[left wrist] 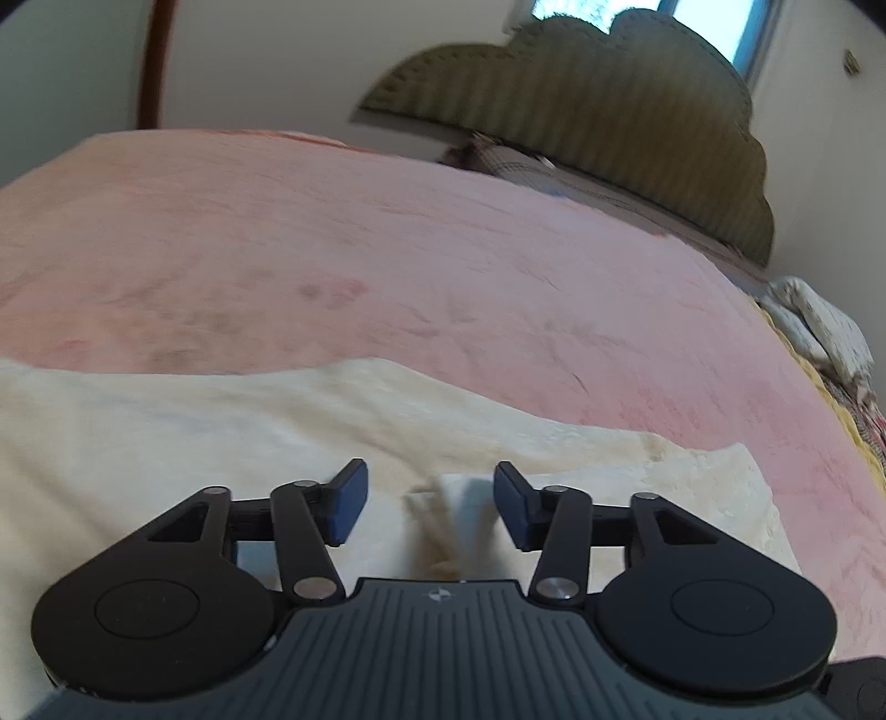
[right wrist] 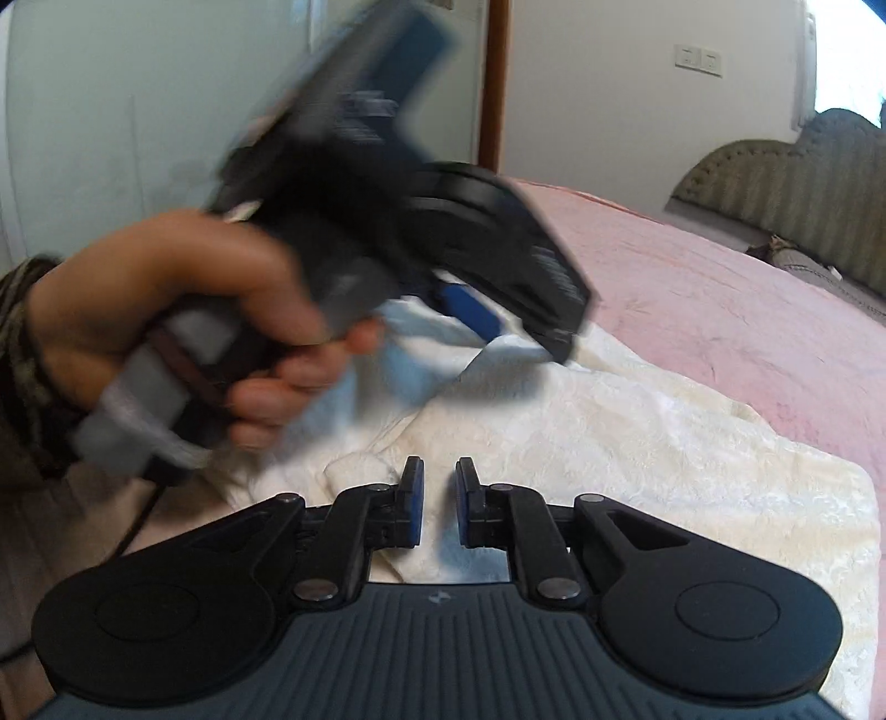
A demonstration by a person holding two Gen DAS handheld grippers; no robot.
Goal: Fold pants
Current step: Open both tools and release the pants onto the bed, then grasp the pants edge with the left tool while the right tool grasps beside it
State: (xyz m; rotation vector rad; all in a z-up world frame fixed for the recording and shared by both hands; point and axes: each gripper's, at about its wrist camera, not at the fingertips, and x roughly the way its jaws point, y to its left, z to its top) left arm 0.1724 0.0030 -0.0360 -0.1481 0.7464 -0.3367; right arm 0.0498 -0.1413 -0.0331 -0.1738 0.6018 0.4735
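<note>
Room: pale walls, a brown wooden post (left wrist: 155, 61), a bright window (left wrist: 714, 22), and two wall switches (right wrist: 699, 58) seen from the right wrist view.
Bed: a big pink blanket (left wrist: 387, 238) covers it, and a padded green headboard (left wrist: 609, 105) stands far ahead of the left jaws, off to their right.
Other cloth: a crumpled white and yellow pile (left wrist: 819, 332) sits at the bed's far right edge.
Pants: the cream pants (left wrist: 166, 432) lie on the pink blanket right under and in front of both sets of jaws.
Which way they point: in the left wrist view they run long from side to side, across the jaws; I cannot tell which end is the waist.
Left gripper (left wrist: 431, 504): its jaws are spread wide, and a raised fold of the pants stands between them without being pinched.
Left hand (right wrist: 183, 310): it holds the left gripper's handle, blurry, above the pants.
Right gripper (right wrist: 440, 501): its jaws are nearly together with a thin gap, low over the pants; I cannot tell if they pinch any cloth.
</note>
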